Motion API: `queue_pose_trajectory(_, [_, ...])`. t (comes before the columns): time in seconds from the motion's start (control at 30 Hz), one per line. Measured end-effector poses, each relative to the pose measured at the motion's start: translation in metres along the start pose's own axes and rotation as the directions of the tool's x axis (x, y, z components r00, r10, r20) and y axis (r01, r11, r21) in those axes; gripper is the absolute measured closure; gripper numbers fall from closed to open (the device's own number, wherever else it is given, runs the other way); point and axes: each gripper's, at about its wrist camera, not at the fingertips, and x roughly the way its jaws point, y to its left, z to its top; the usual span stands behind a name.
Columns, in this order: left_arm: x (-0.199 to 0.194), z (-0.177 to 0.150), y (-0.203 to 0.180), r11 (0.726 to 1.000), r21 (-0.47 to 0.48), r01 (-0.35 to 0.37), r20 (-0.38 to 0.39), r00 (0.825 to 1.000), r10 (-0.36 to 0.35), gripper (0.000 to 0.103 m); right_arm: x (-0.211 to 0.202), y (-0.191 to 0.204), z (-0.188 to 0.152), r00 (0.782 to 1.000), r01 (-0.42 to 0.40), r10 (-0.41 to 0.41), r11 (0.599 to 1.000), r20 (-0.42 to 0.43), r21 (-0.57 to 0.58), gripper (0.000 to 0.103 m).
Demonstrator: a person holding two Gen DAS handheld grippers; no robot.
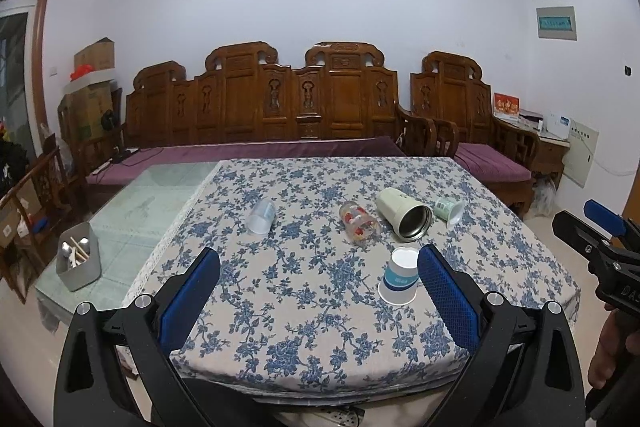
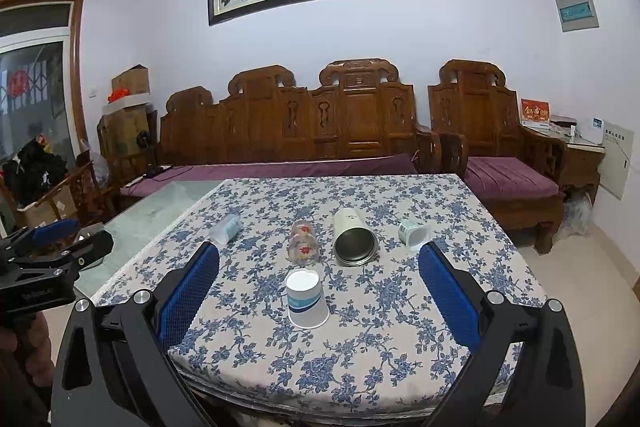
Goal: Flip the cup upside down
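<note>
Both tools are held low at the near edge of the floral tablecloth, the left gripper and the right gripper each spread wide and holding nothing. Just beyond them the paper cup stands mouth-down. Farther back, four vessels lie on their sides: a clear plastic cup, a flowered glass, a steel-lined tumbler and a green-printed cup.

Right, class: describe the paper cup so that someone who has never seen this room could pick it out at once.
Find the table with the blue floral tablecloth in front of the carved wooden sofa. Four cups lie on their sides in a row across it. Nearer the camera than that row is the paper cup: white with a blue band, the only one standing mouth down.
</note>
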Motion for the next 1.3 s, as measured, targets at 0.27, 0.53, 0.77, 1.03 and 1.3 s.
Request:
queue_pose_trajectory(0.27, [-0.0018,0.0007,0.0007,1.000,-0.005,0.011,0.002,1.000,-0.011,0.008,0.0010,0.0003,-0.0003,1.000,0.005,-0.005,1.000,0.000,-0.006,0.003])
queue_pose_trajectory(0.53, [-0.0043,0.0013,-0.0023,1.000,-0.004,0.015,0.007,1.000,-0.015,0.008,0.0041,0.0001,-0.0031,1.000,0.001,-0.001,1.000,-0.004,-0.004,0.003])
queue_pose_trajectory(0.77, [-0.0053,0.0013,-0.0033,1.000,-0.006,0.017,0.009,1.000,-0.017,0.008,0.0056,0.0002,-0.0044,1.000,-0.001,0.001,1.000,-0.005,-0.004,0.003])
queue_pose_trajectory(1.03, [-0.0080,0.0040,-0.0034,1.000,-0.008,0.019,0.012,1.000,-0.019,0.008,0.0058,0.0001,-0.0047,1.000,0.000,0.000,1.000,-0.006,-0.005,0.003])
queue_pose_trajectory(1.3, [-0.0084,0.0042,-0.0024,1.000,-0.008,0.020,0.013,1.000,-0.020,0.008,0.0059,-0.0003,-0.0049,1.000,-0.001,0.001,1.000,-0.006,-0.003,0.003])
